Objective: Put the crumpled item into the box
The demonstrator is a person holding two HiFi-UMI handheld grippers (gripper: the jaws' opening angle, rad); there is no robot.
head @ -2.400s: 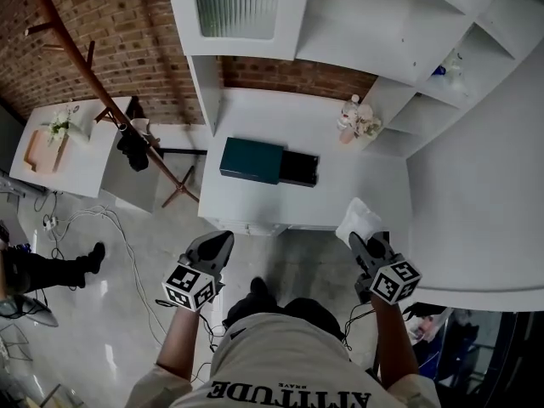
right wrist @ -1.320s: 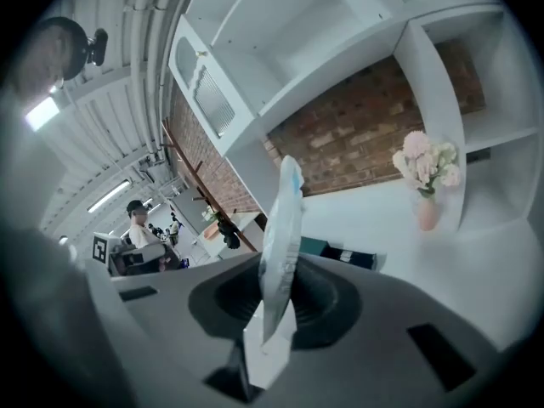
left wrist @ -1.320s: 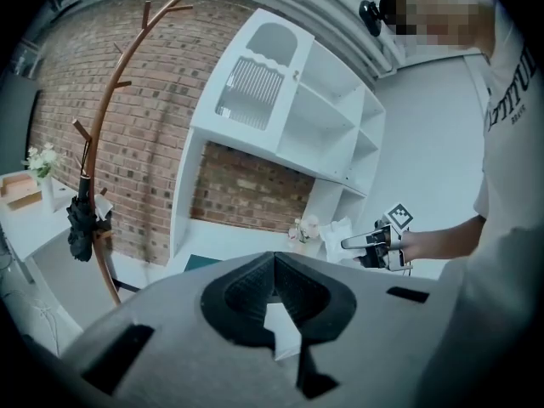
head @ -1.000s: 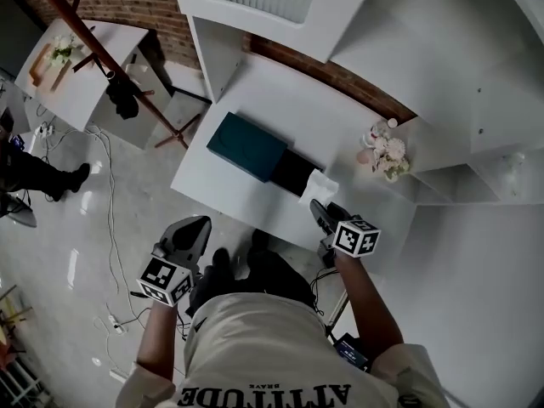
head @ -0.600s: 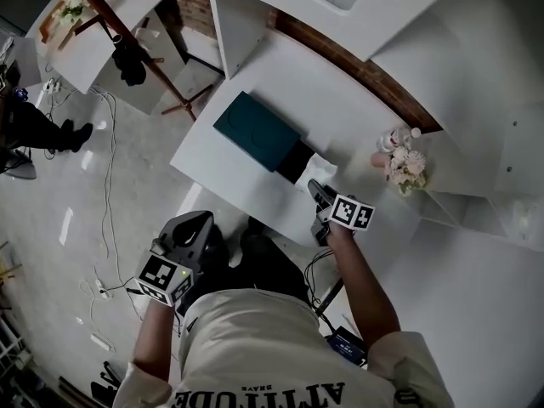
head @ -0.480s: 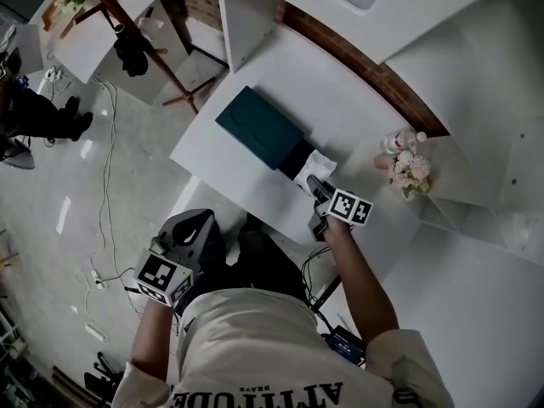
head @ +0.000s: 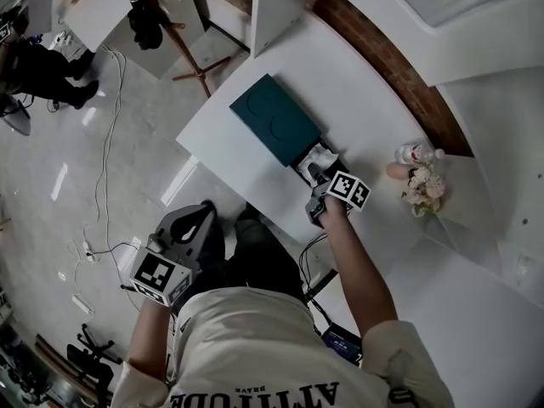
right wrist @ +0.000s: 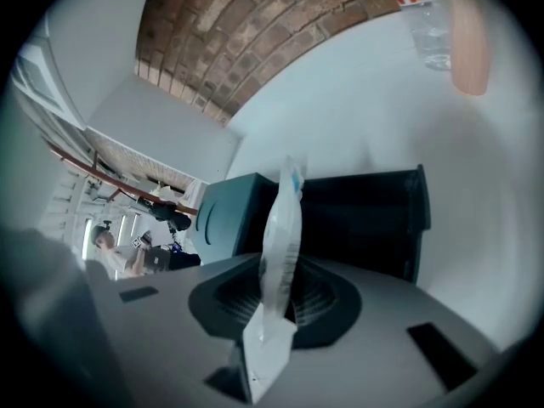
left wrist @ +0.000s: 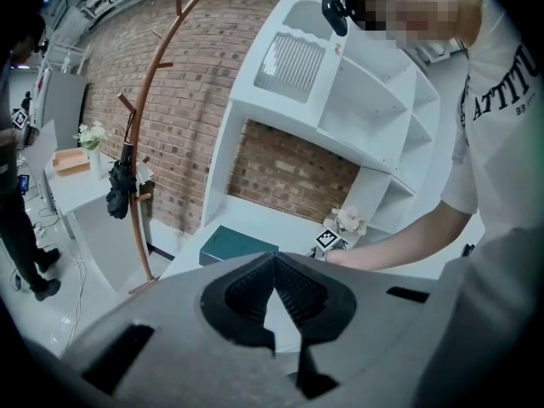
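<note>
Patience: right gripper (right wrist: 280,266), clamped on the crumpled white plastic packet (right wrist: 286,215), should release only inside the open dark teal box (right wrist: 365,219).

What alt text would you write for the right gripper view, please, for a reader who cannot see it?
The right tool grips a white crumpled packet upright between its jaws, with the open dark tray of a teal box right behind it on a white table. A brick wall rises beyond, and a clear bottle shows at the top right.
</note>
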